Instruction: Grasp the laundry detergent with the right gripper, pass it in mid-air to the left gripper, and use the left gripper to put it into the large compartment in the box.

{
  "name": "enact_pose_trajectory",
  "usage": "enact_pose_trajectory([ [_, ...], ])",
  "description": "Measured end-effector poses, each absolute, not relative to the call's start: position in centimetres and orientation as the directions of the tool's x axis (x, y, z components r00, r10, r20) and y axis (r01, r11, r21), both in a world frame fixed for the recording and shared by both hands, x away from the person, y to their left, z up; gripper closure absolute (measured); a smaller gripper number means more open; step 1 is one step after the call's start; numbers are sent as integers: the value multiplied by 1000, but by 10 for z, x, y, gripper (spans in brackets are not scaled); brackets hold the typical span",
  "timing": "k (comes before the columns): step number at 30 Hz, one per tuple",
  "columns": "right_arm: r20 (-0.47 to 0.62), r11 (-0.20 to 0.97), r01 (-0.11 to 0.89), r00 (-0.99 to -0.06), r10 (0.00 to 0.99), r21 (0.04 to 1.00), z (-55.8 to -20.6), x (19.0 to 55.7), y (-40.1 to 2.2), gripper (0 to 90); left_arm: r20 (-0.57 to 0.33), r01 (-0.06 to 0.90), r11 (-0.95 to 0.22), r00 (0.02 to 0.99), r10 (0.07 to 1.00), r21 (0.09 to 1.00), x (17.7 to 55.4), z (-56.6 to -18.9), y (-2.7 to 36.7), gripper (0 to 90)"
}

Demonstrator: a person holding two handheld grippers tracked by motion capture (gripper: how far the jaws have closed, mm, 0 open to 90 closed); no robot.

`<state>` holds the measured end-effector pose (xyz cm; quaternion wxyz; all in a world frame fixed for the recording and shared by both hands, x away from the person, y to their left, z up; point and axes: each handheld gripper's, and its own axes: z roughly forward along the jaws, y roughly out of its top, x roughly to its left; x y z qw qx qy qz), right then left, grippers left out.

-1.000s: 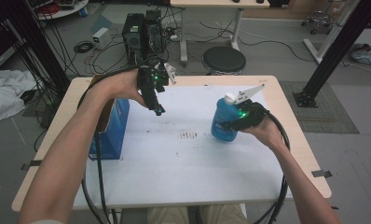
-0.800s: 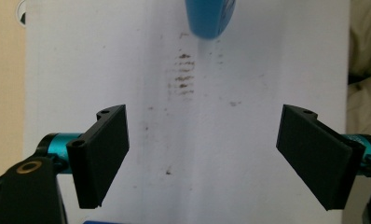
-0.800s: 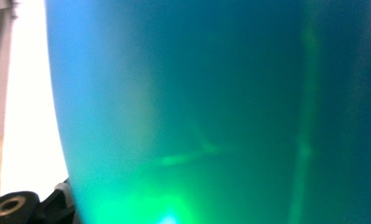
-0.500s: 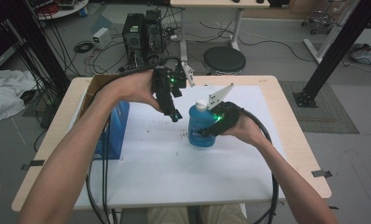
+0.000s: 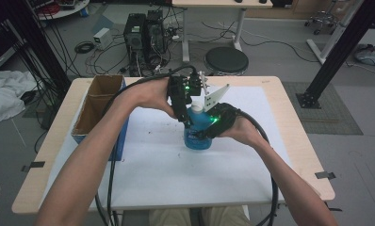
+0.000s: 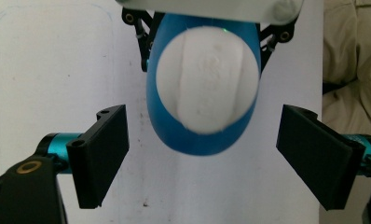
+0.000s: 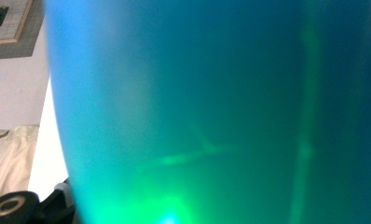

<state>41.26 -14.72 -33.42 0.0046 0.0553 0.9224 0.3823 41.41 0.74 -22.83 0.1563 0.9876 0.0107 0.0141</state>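
Your right hand-held gripper is clamped on the body of the blue bottle, which stands upright on the white sheet covering the table, roughly midway between the left and right edges and somewhat nearer the far edge than yours. In the right gripper view the blue bottle sits so close to the lens that its wall is a blur of blue with a green glow from the gripper's light.

Your left hand-held gripper comes down from above the bottle's white cap, pointing downward. In the left gripper view the two black pads are spread wide, one on each side of the white cap, and neither touches it; the cap shows beyond them, between the two, with the blue shoulder of the bottle ringing it. Whether the pads have come level with the cap you cannot tell from these views.

An open cardboard box with a blue side stands near the left edge of the table, toward its far left corner, well apart from the bottle. Your left forearm crosses just beside it. Cables trail from both grippers back toward your edge of the table
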Motion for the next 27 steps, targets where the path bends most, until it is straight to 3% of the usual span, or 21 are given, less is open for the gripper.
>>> enact_pose_trajectory([
  [27, 53, 691, 106, -994, 97, 715, -336, 412, -143, 456, 9, 8, -946, 1000, 11, 325, 416, -241, -1, 266],
])
